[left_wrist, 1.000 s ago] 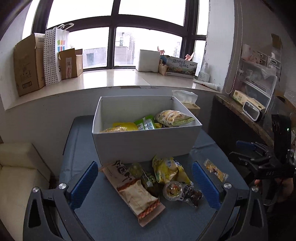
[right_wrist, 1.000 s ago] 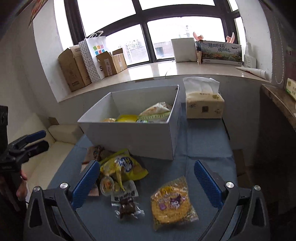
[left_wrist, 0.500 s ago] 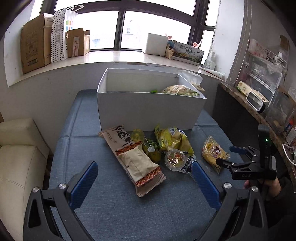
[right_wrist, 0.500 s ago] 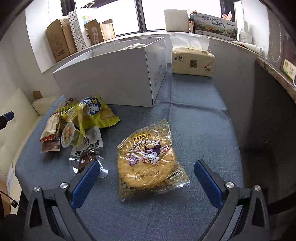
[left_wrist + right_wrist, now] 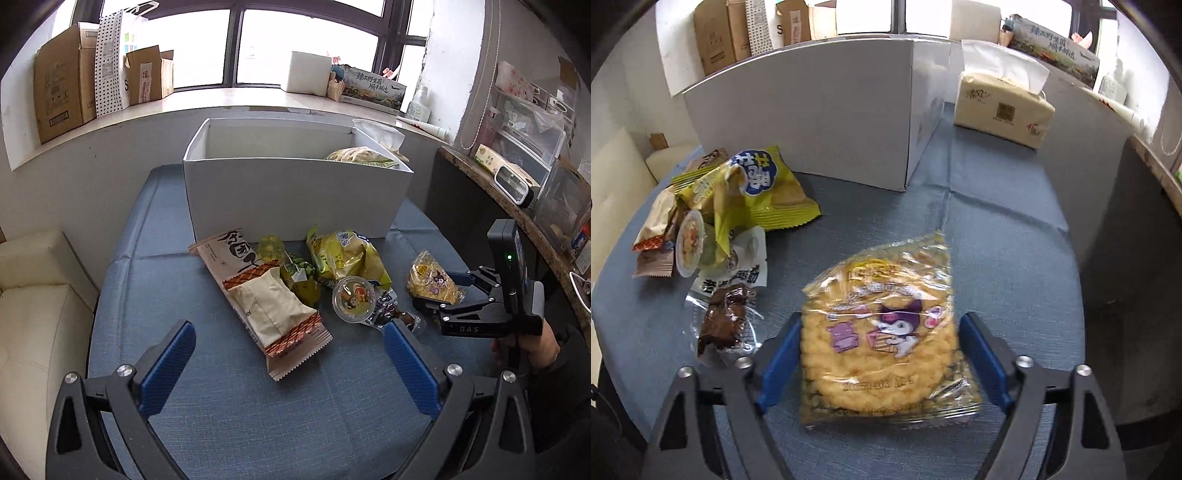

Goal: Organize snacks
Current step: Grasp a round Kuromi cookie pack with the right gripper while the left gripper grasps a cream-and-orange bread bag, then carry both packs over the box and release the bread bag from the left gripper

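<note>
A yellow round-cracker packet [image 5: 879, 332] with a purple cartoon lies flat on the blue table cloth [image 5: 997, 258]. My right gripper [image 5: 881, 321] straddles it with a blue pad at each side edge. Its jaws are closing, and I see no squeeze on the packet. The left wrist view shows that gripper [image 5: 436, 291] low at the packet [image 5: 428, 277]. My left gripper [image 5: 288, 328] hangs wide open over the table with nothing between its pads, just short of a long beige packet [image 5: 266, 295]. Behind stands the white box [image 5: 295, 195] with snacks inside.
A pile lies left of the cracker packet: a yellow chip bag [image 5: 757, 192], a jelly cup [image 5: 689, 240] and a dark snack in clear wrap [image 5: 724, 325]. A tissue pack [image 5: 1004, 110] stands right of the box. A cream sofa [image 5: 33, 314] borders the table's left; a cluttered counter [image 5: 517, 206] the right.
Both grippers have come down toward the table. The right one dropped onto the cracker packet and its jaws narrowed from wide open to either side of it. The left jaws stayed wide.
</note>
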The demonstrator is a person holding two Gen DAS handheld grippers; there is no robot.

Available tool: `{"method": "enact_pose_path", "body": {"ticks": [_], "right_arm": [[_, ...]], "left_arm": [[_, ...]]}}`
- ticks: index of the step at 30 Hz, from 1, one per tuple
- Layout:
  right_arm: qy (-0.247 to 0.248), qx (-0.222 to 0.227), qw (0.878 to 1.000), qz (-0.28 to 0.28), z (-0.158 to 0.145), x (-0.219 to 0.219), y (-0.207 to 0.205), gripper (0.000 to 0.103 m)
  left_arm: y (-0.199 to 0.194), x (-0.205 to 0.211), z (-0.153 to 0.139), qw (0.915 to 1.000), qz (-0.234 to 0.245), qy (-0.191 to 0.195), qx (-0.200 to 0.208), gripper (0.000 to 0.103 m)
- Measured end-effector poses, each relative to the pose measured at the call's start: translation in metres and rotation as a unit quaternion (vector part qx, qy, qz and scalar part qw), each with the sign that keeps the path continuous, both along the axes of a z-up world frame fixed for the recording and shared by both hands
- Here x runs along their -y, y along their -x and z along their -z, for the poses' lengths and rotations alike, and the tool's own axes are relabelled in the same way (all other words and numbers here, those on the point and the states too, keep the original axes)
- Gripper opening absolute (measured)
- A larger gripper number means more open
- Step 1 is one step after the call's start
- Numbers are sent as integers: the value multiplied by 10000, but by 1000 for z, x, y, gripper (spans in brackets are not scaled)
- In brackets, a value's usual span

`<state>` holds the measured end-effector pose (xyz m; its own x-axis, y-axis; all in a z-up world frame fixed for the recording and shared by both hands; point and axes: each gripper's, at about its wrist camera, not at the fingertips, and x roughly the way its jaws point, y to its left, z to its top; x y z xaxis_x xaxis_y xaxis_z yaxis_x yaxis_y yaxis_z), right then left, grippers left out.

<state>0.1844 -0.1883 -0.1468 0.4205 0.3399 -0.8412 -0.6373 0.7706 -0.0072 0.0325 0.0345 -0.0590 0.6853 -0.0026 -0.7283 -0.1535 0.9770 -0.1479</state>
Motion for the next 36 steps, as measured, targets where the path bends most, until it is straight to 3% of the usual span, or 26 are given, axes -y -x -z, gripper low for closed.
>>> {"method": "enact_pose_path", "body": {"ticks": [6,15,27,29,31,34,36], "right_arm": [[-211,-27,9997,87,-3,11,14,80],[-980,106,9942,426,-42,37,43,80],[-1173,-5,9919,480,-49,44,51,80],[-1160,-22,9920,493,-48,43,51,80],[-1200,-45,9916,470,-48,43,52,80],[-1193,-42,9918,464,-48,43,53,80],[-1215,-49,9915,454,-49,43,54,80]], "left_arm": [[-16,-3,19,9996,-68,-6,-275,103],[-60,-13,61,9968,-231,76,-756,103],[-81,-18,72,9967,-224,-107,-774,102],[-78,-19,70,9974,-164,-18,-707,79],[-76,-21,69,9975,-154,-25,-686,76],[-68,-27,63,9979,-235,1,-597,49],[-64,-36,59,9980,-209,263,-542,46]]}}
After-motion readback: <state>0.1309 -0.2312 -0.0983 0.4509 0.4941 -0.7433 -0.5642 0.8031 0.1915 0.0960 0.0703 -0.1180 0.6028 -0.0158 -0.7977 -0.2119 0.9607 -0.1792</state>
